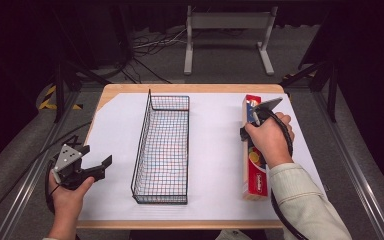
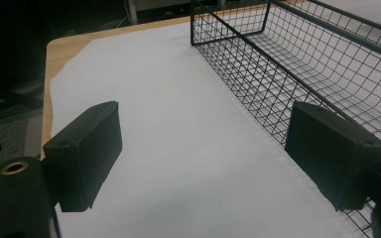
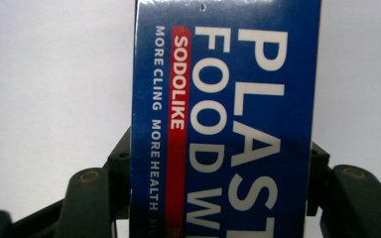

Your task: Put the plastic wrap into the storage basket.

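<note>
Blue and red cardboard marks the long plastic food wrap box [image 1: 255, 165], which lies lengthwise along the right side of the counter [image 1: 125, 90], on the white sheet [image 1: 215, 145] that covers most of the wooden top. The right gripper [image 1: 245, 134] sits over the middle of the box, with the person's right hand [image 1: 270, 140] wrapped around it from above. In the right gripper view the box [image 3: 225, 119] fills the space between the two black fingers [image 3: 121, 173], which press against its long sides, so the right gripper holds the box across its width. White lettering and a red stripe run along the blue face.

Black wire makes up the long rectangular basket [image 1: 162, 150], which stands in the middle of the counter, well apart from the box and parallel to it.

At the near left corner the left gripper [image 1: 95, 165] rests in the person's left hand [image 1: 67, 197], with its fingers [image 2: 87, 153] spread wide and nothing between them. In the left gripper view the basket [image 2: 297, 64] lies just ahead, beside the right-hand finger.
</note>
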`<state>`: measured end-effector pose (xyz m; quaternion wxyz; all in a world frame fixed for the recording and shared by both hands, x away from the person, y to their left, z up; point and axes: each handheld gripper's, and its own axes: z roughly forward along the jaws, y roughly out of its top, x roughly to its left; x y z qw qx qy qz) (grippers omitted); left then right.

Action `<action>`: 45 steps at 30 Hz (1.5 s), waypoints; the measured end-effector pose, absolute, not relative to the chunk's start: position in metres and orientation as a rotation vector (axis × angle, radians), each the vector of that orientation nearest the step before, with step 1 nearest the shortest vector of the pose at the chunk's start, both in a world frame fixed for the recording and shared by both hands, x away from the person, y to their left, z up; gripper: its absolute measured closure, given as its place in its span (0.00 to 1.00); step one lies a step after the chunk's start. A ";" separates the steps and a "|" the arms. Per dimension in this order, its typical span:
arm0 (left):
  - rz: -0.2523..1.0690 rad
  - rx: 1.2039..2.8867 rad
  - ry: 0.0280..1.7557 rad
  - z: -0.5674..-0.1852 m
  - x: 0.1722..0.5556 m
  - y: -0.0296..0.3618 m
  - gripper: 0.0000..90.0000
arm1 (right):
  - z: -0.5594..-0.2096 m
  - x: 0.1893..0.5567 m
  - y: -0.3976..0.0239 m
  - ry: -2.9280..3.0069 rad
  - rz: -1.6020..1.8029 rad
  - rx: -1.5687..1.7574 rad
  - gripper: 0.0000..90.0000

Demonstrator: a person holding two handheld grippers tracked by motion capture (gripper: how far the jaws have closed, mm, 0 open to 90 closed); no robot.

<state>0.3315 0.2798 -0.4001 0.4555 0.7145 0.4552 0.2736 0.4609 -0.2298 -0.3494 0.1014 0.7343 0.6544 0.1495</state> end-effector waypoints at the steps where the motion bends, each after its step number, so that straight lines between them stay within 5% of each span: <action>1: 0.677 1.761 1.123 -0.400 0.331 0.281 0.17 | -0.346 0.462 -0.225 1.933 0.452 2.164 0.44; 45: 0.669 1.765 1.118 -0.403 0.337 0.278 0.17 | -0.294 0.469 -0.085 2.163 0.686 1.990 0.44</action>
